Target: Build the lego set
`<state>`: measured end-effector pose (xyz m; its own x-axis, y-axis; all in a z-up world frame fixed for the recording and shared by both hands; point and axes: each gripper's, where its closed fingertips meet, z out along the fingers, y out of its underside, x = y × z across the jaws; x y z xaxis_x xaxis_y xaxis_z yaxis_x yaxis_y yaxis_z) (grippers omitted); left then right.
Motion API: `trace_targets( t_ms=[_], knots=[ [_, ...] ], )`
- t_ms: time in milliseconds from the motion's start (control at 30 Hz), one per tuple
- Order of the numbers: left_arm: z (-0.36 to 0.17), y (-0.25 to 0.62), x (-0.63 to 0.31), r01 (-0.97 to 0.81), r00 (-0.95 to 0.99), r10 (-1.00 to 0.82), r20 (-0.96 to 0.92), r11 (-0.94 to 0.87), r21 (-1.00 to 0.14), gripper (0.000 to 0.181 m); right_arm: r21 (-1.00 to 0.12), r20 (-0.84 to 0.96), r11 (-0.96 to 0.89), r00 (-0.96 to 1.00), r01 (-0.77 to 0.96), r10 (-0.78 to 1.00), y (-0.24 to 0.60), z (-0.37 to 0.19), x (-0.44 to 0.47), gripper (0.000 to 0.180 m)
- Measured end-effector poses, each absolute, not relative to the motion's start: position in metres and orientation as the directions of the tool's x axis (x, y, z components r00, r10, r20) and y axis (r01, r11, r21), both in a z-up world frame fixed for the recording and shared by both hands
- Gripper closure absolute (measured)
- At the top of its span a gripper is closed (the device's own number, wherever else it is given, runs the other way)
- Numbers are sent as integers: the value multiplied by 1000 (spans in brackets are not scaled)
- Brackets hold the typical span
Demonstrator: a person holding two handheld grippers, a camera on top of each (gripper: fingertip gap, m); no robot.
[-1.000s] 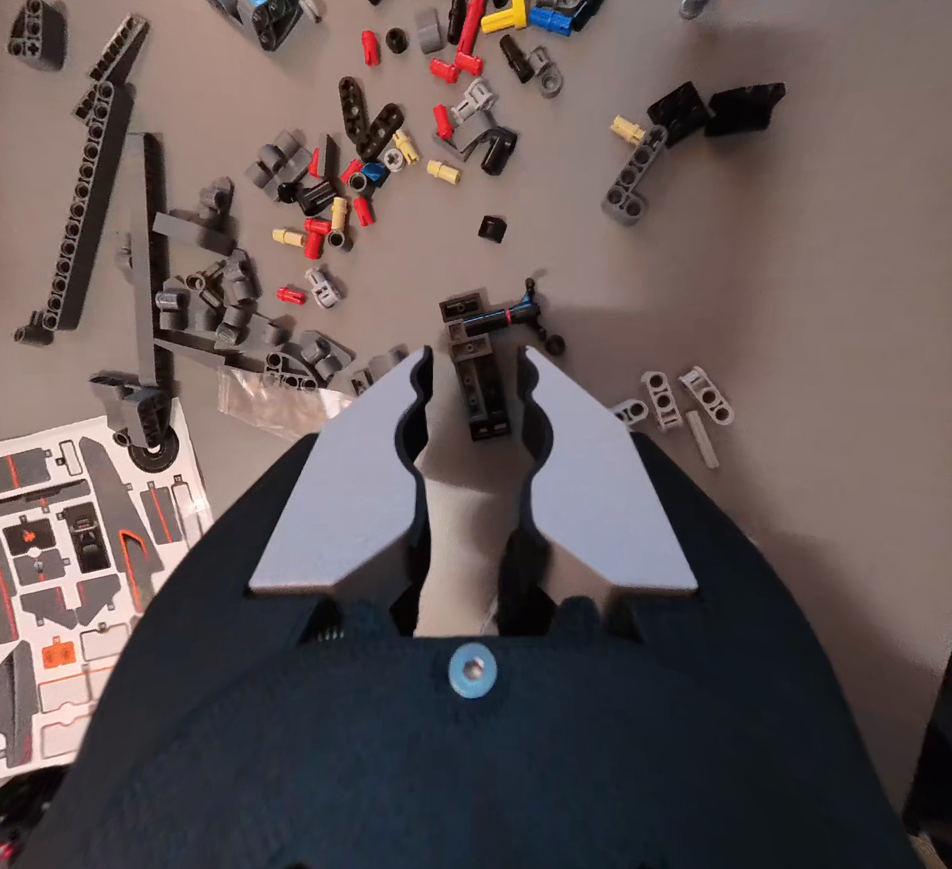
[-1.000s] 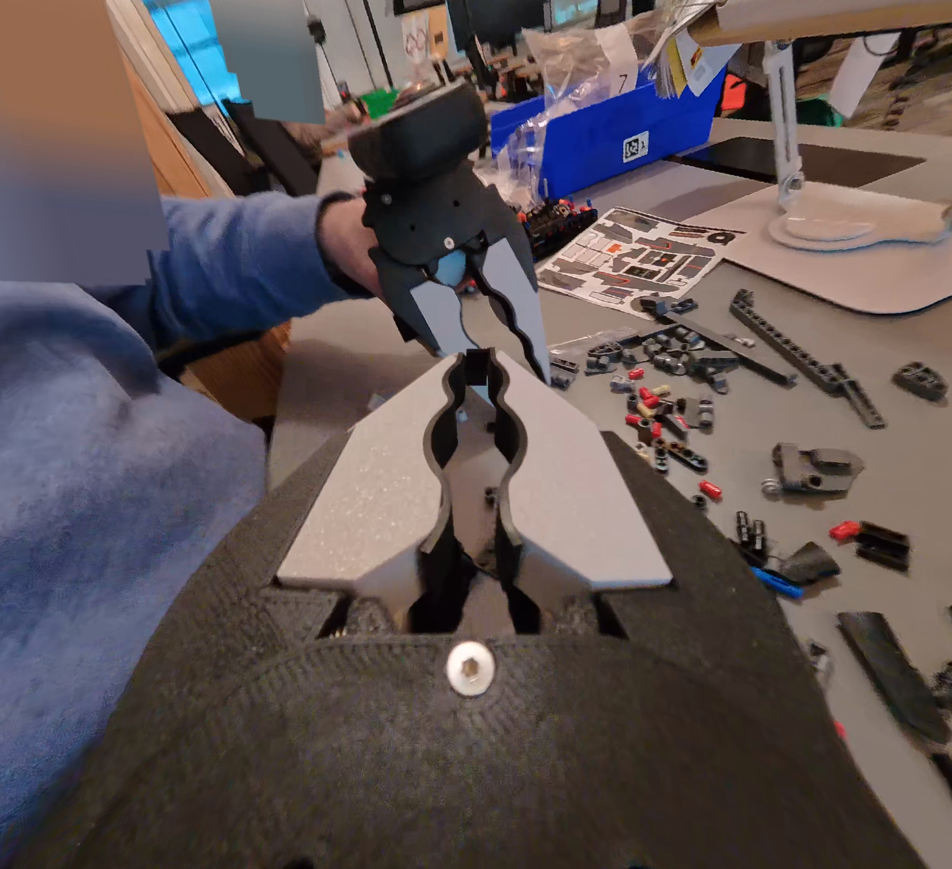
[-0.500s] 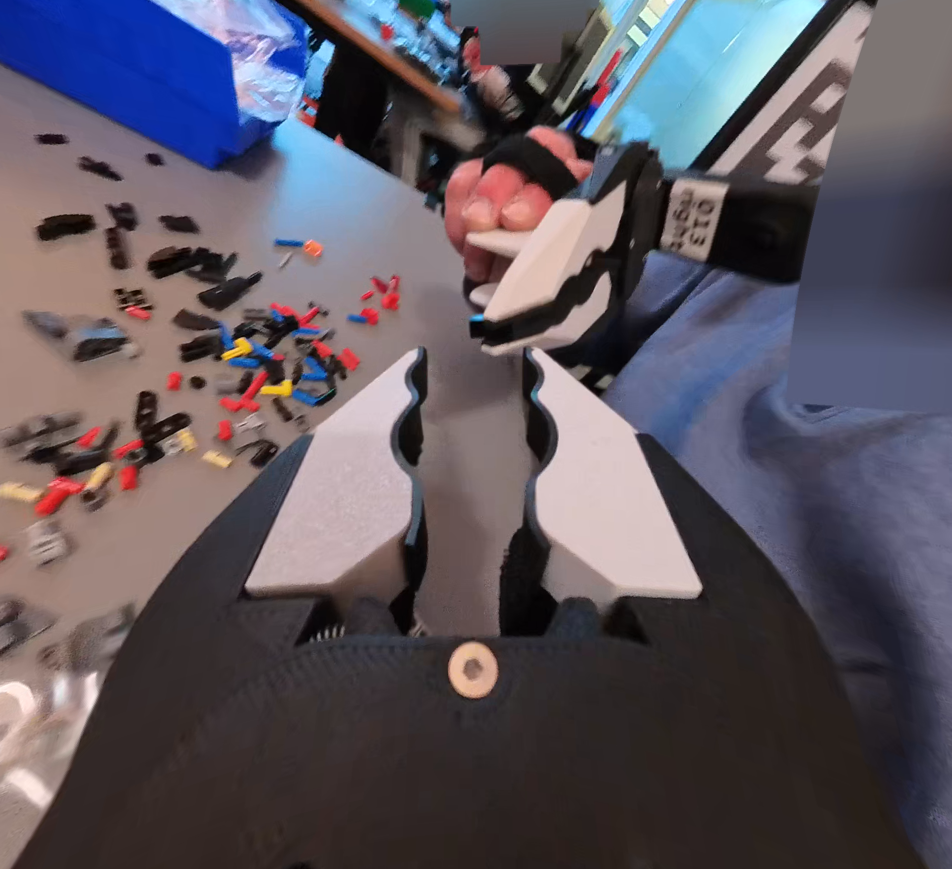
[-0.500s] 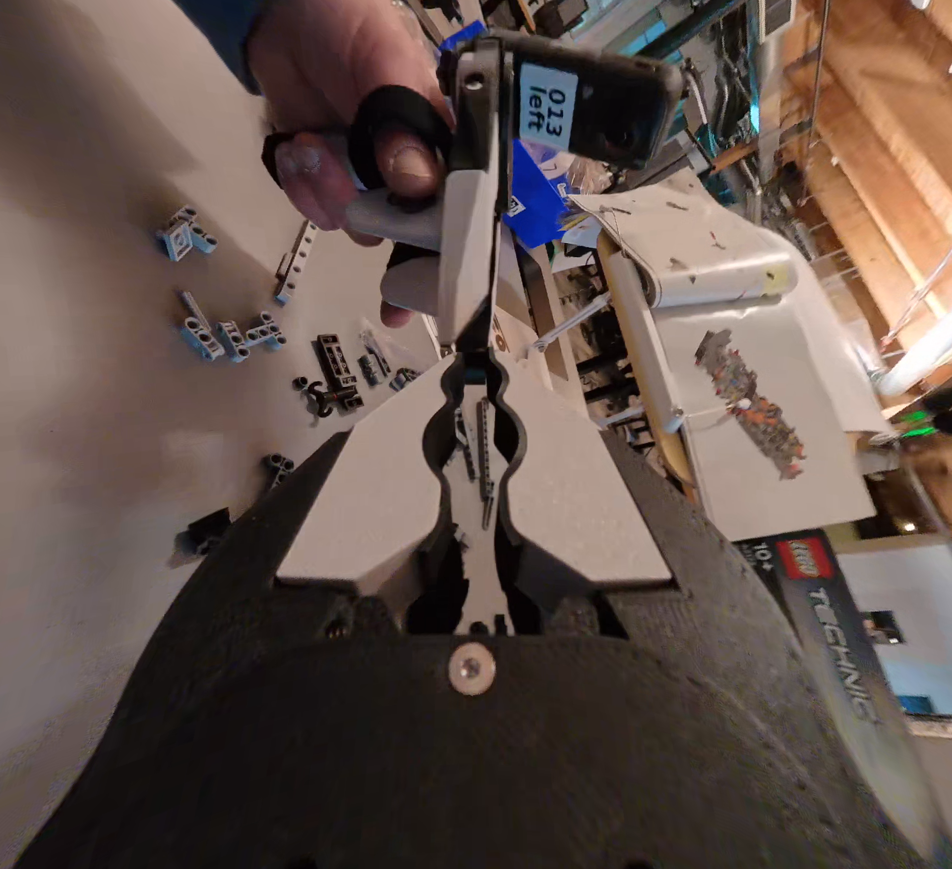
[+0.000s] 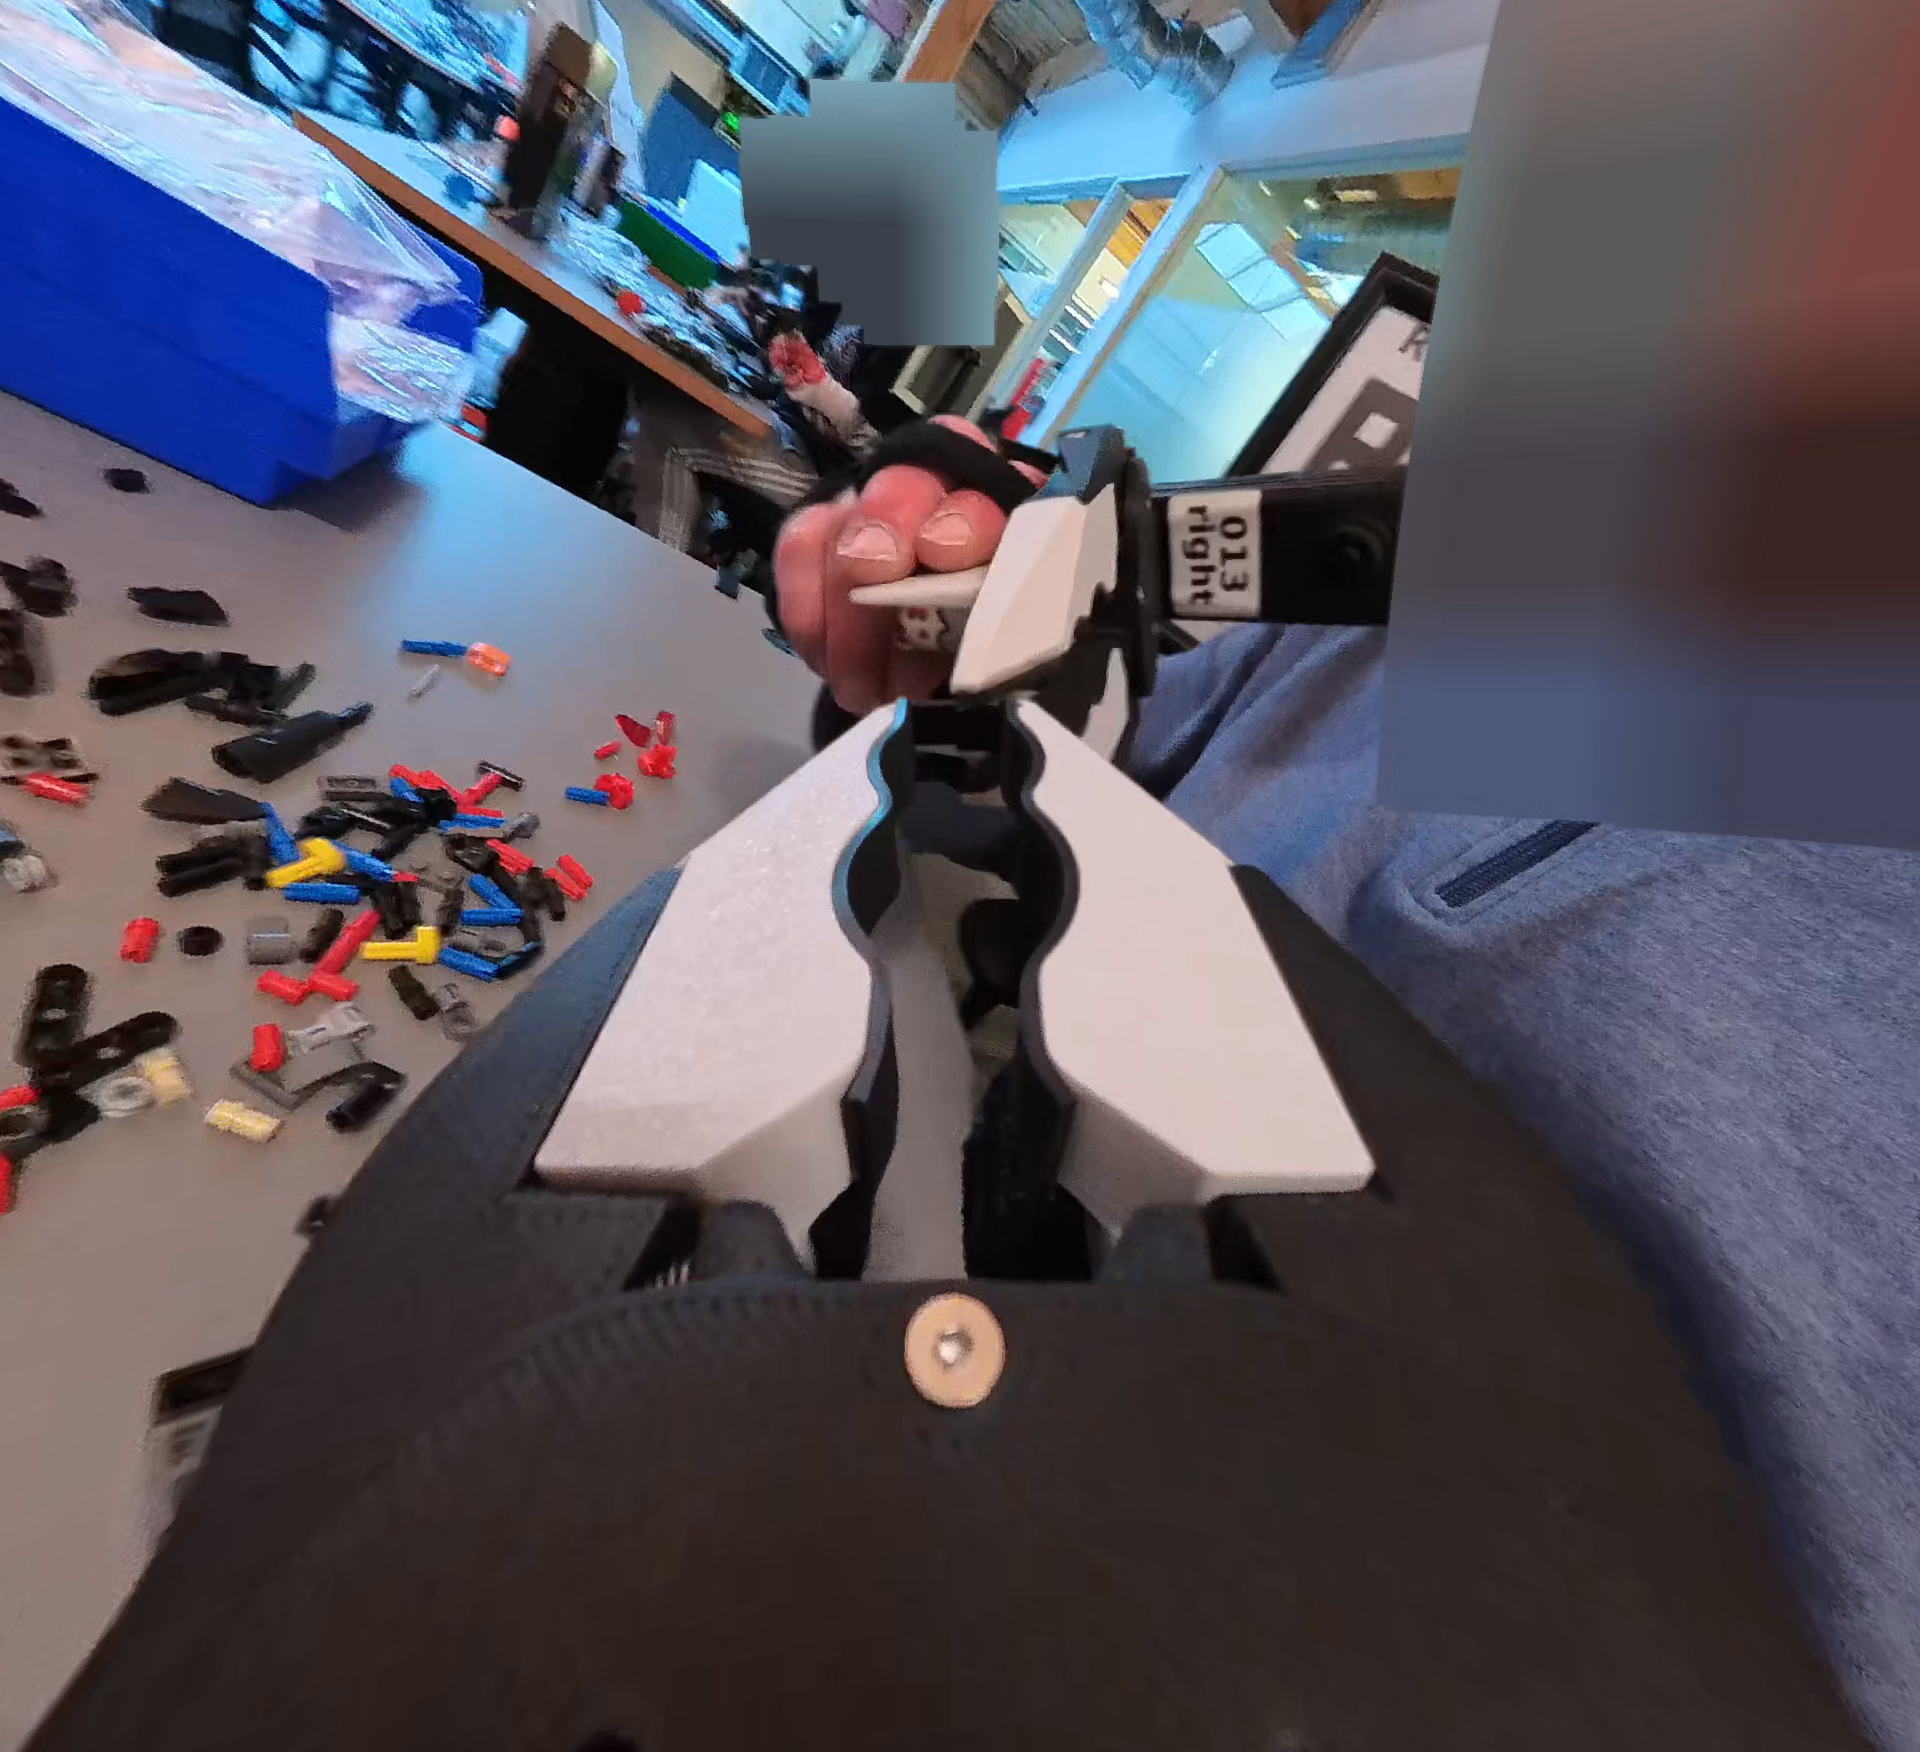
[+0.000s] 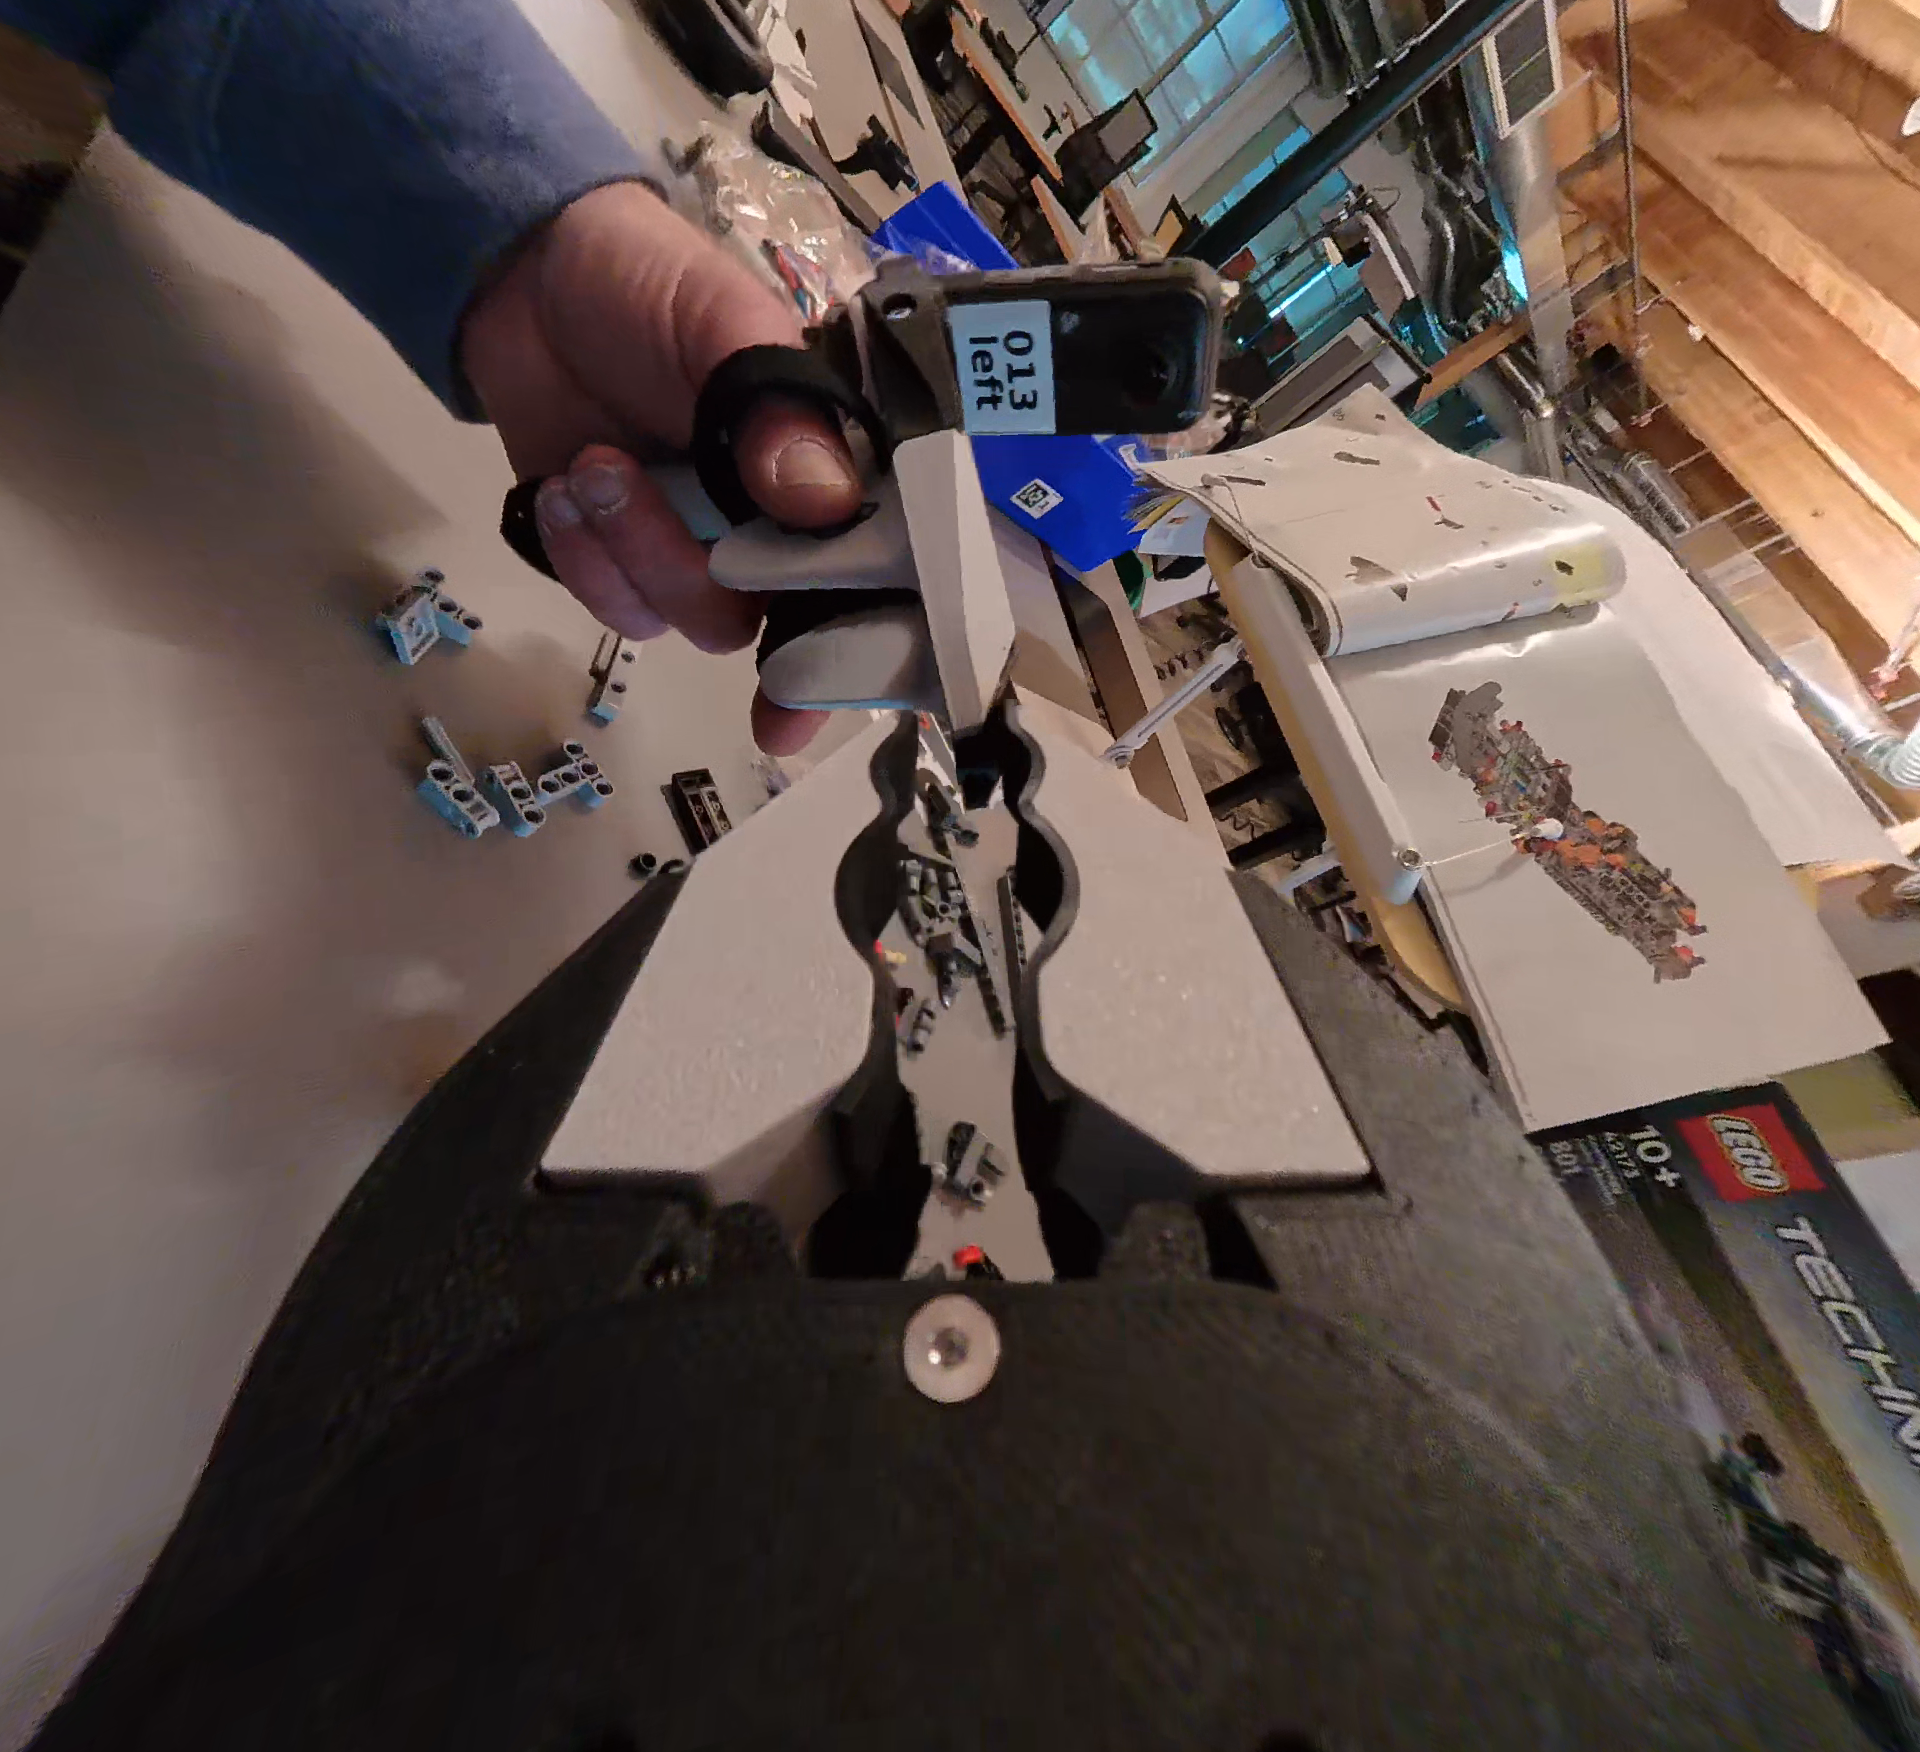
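Raised above the bench, the left tool and right tool are meeting tip to tip, each narrowly parted around something small and dark, seemingly a handover or joining needing careful alignment, while loose lego pieces are lying scattered below.

Matt, finely grained grey plastic on the fingers; coarse, layered black plastic on the gripper body, with one bright metal screw. Smooth matt grey tabletop. Glossy plastic lego pieces. Soft blue knit cloth sleeve. Paper manual. Glossy cardboard box.
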<state>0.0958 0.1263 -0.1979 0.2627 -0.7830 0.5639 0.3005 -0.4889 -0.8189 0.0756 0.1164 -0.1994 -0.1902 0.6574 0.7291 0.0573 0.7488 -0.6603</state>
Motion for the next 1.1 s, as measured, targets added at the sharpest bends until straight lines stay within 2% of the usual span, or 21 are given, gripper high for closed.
trace_targets(
  t_ms=[67, 133, 167, 233, 267, 333, 433, 567, 667, 933, 1100],
  knots=[
    [-194, 129, 90, 302, 335, -797, 503, -415, -858, 167, -717, 680, 696, -174, 44, 712, 119, -192, 78, 156],
    [-190, 134, 80, 262, 461, -792, 401, -310, -914, 167, -803, 577, 594, -180, 53, 797, 124, -188, 82, 157],
    [-190, 135, 78, 185, 531, -790, 305, -243, -952, 167, -872, 469, 486, -186, 60, 864, 128, -185, 82, 158],
    [-187, 135, 76, -1, 639, -766, 74, -97, -995, 167, -990, 97, 118, -251, 73, 963, 133, -179, 83, 163],
    [-186, 134, 77, -109, 665, -745, -48, -33, -994, 167, -994, -92, -70, -296, 83, 951, 135, -176, 84, 163],
    [-183, 135, 78, -302, 687, -672, -277, 83, -950, 167, -929, -367, -353, -377, 109, 850, 140, -173, 84, 161],
    [-178, 135, 81, -498, 648, -569, -507, 188, -847, 167, -824, -561, -518, -453, 229, 693, 131, -183, 79, 159],
    [-184, 134, 89, -668, 534, -489, -690, 257, -699, 167, -730, -657, -636, -517, 251, 549, 126, -178, 76, 163],
    [-181, 133, 91, -697, 509, -446, -736, 288, -657, 167, -689, -688, -661, -554, 296, 468, 122, -179, 78, 165],
    [-167, 128, 99, -681, 496, -415, -763, 359, -638, 167, -648, -653, -701, -690, 298, 311, 113, -163, 89, 175],
    [-160, 126, 102, -651, 516, -417, -749, 378, -659, 166, -688, -603, -684, -716, 242, 353, 111, -157, 91, 176]
  ],
)
